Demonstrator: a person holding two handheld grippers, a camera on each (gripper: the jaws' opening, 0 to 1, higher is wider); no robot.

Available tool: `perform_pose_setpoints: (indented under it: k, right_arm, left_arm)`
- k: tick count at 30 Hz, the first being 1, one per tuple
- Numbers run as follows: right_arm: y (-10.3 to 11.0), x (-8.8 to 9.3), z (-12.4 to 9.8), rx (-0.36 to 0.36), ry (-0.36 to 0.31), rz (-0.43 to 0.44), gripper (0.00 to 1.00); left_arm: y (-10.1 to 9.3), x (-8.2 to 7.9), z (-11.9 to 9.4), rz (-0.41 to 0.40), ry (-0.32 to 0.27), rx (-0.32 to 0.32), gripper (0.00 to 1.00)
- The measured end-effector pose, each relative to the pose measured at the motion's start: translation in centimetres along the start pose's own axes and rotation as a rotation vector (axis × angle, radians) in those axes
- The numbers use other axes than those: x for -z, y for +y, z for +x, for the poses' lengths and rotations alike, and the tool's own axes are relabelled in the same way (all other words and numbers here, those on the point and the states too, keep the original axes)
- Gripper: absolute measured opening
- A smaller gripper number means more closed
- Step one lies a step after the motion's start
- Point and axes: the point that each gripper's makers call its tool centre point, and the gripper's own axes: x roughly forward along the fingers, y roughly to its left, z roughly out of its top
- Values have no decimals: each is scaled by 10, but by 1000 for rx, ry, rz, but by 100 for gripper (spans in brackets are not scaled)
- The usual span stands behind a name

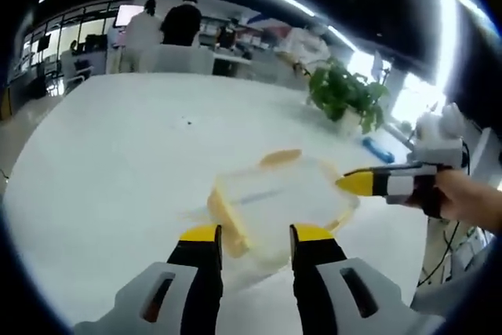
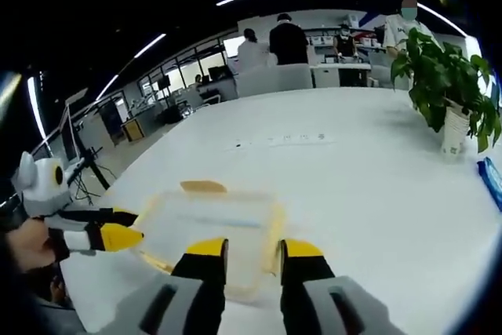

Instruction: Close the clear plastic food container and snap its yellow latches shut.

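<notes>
On white table [image 1: 118, 178], clear container [image 1: 282, 202].

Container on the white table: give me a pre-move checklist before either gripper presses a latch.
1. Lid seated on the container: cannot tell, blurred.
2. Far yellow latch sticking outward, unsnapped: not ok.
3. Left gripper open, hovering over the near edge: ok.
4. Right gripper open above its side: ok.
5. Table around the container free of obstacles; potted plant well away: ok.
6. Side latches' state: cannot tell.
</notes>
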Motion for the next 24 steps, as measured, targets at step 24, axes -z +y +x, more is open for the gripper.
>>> perform_pose_setpoints:
  k: [24]
  right_arm:
    - [6, 3, 9, -106, 66, 63, 30]
  left_arm:
    - [3, 2, 4, -68, 77, 20, 30]
